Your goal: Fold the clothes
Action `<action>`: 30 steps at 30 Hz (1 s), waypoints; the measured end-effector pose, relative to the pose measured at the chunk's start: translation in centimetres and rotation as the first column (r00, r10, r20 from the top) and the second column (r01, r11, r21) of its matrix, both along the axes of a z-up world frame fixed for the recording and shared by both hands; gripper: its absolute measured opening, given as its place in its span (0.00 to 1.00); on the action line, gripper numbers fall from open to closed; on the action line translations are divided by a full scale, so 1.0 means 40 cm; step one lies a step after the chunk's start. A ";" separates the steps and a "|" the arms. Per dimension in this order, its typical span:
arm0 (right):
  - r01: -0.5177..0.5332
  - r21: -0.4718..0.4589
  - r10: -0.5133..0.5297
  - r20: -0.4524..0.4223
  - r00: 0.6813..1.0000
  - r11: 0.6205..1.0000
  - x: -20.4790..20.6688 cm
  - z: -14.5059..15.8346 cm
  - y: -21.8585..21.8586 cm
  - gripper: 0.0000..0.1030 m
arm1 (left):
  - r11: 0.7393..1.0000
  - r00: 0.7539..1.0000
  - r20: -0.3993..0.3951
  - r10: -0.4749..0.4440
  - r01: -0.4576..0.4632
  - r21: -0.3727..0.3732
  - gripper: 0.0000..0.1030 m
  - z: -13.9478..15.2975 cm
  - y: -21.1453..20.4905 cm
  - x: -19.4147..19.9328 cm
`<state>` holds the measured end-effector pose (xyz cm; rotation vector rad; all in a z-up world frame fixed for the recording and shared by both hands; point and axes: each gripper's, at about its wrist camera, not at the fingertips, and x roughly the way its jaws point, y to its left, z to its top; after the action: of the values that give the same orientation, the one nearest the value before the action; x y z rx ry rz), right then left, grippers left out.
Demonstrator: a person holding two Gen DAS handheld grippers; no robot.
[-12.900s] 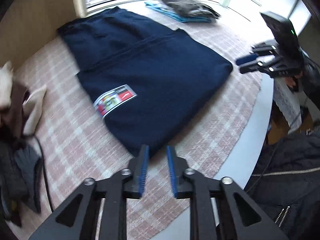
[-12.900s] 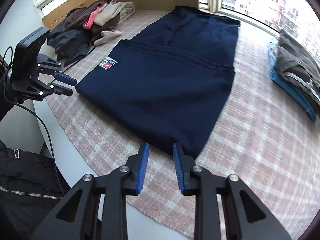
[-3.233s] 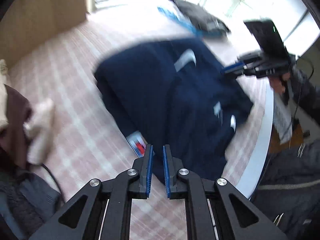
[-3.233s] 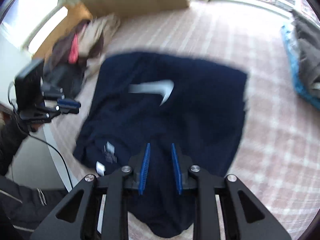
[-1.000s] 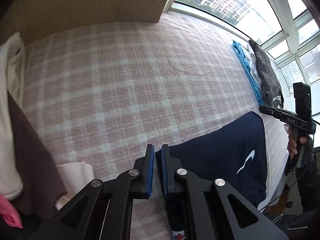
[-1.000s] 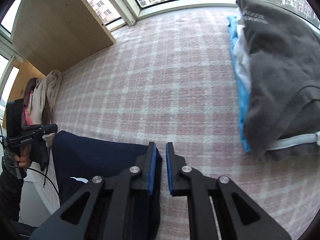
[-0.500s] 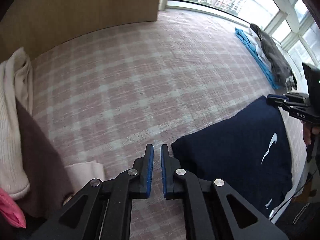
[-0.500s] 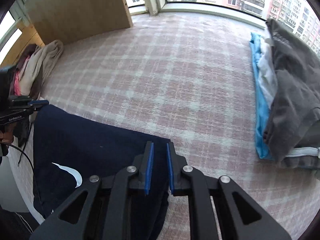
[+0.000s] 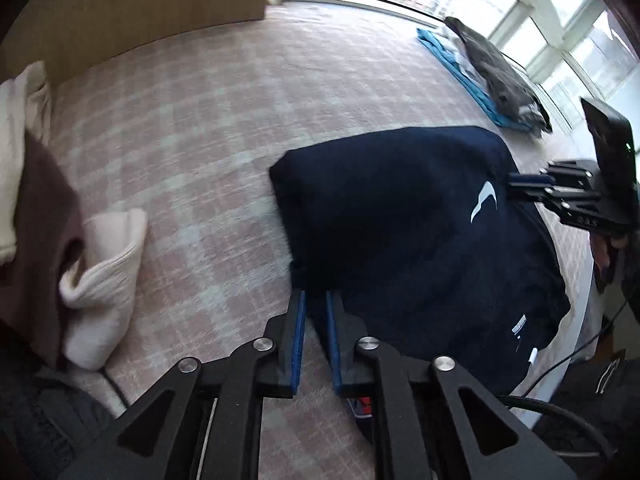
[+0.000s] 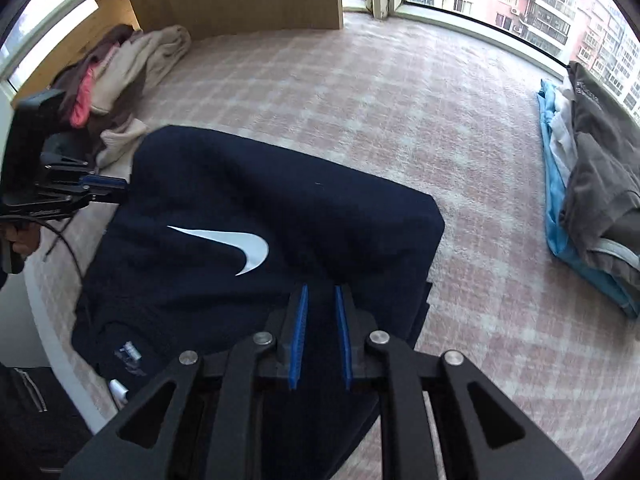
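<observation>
- The right gripper [image 10: 320, 300] has its jaws nearly together, pinching a ridge of the navy sweatshirt [image 10: 280, 208] that tents up to its tips. If it pulls sideways, I think it would drag the top layer and skew the fold.
- The left gripper [image 9: 316, 308] is at the sweatshirt's left edge, its jaws a narrow slit and just easing apart. Dark cloth shows in the gap, but I cannot tell whether it is pinched. Catching only one layer there would leave the edges uneven.
- The sweatshirt lies folded, logo up, close to the front edge of the plaid-covered platform [image 10: 400, 100]. A tug towards that edge could slide its collar end off.
- A cream knit sleeve [image 9: 104, 272] lies near the left gripper, towards the platform's left edge, and a wide swing might snag it.
- The folded stack [image 10: 600, 184] sits well apart at the right edge, so carrying the sweatshirt over loosely could undo the fold.
</observation>
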<state>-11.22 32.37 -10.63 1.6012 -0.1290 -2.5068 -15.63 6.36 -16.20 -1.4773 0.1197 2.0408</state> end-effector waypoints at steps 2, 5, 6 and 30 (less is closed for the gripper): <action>-0.017 -0.038 0.016 -0.003 1.000 0.999 0.039 0.017 -0.024 0.15 | 0.998 0.999 -0.027 -0.036 0.038 0.057 0.08 0.041 0.003 0.045; -0.036 -0.089 0.039 0.028 0.999 0.995 0.106 0.001 -0.065 0.15 | 0.985 0.991 -0.004 -0.135 0.134 0.111 0.08 0.051 0.047 0.145; -0.040 -0.105 0.044 0.035 0.998 0.994 0.130 -0.009 -0.076 0.15 | 0.978 0.986 0.003 -0.168 0.166 0.129 0.08 0.054 0.062 0.178; -0.180 -0.126 0.191 0.077 0.979 0.975 0.227 -0.068 -0.238 0.08 | 0.941 0.939 0.066 -0.337 0.335 0.038 0.17 -0.056 0.266 0.374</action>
<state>-2.15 22.84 -13.36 1.5980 -0.1298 -2.2461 -0.69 17.00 -18.45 -1.4035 0.2952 1.7069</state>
